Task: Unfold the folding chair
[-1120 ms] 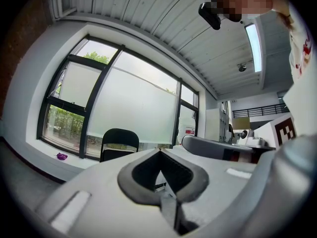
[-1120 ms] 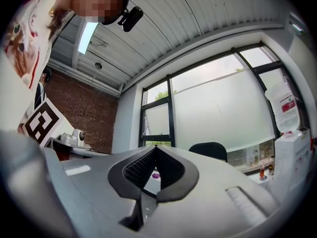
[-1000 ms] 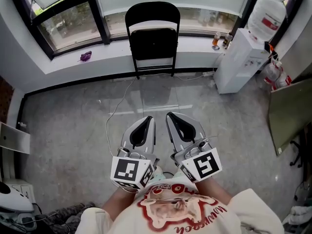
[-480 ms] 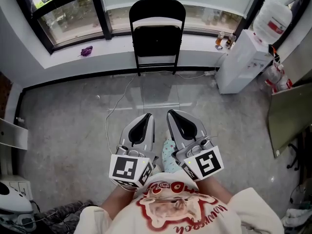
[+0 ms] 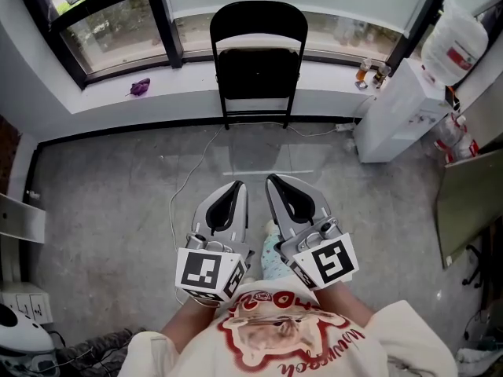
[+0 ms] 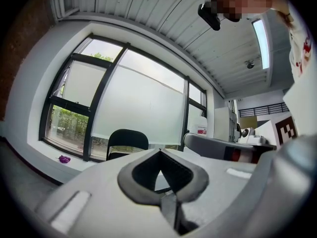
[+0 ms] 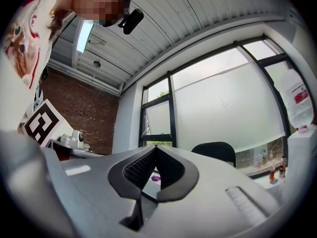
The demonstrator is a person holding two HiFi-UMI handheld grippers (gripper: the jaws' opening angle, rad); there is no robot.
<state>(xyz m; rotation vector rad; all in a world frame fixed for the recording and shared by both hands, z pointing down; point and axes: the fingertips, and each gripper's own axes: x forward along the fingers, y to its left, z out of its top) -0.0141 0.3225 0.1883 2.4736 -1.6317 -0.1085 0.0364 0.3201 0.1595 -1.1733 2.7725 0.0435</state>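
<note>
A black folding chair (image 5: 258, 61) stands folded flat against the window ledge, across the floor from me. Its round back also shows in the left gripper view as the chair (image 6: 127, 140) and in the right gripper view as the chair (image 7: 217, 150). My left gripper (image 5: 236, 187) and right gripper (image 5: 275, 182) are held side by side close to my body, well short of the chair. Both are shut with tips touching and nothing between them. The left gripper's tips (image 6: 159, 151) and the right gripper's tips (image 7: 156, 148) point toward the window.
A white water dispenser (image 5: 409, 93) with a bottle on top stands right of the chair. A white cable (image 5: 185, 181) trails over the grey floor. A purple scrap (image 5: 140, 86) lies on the ledge. A dark panel (image 5: 468, 195) leans at right.
The view has shifted a little; the chair sits slightly larger and more to the right in the head view. Both grippers keep their pose, still shut.
</note>
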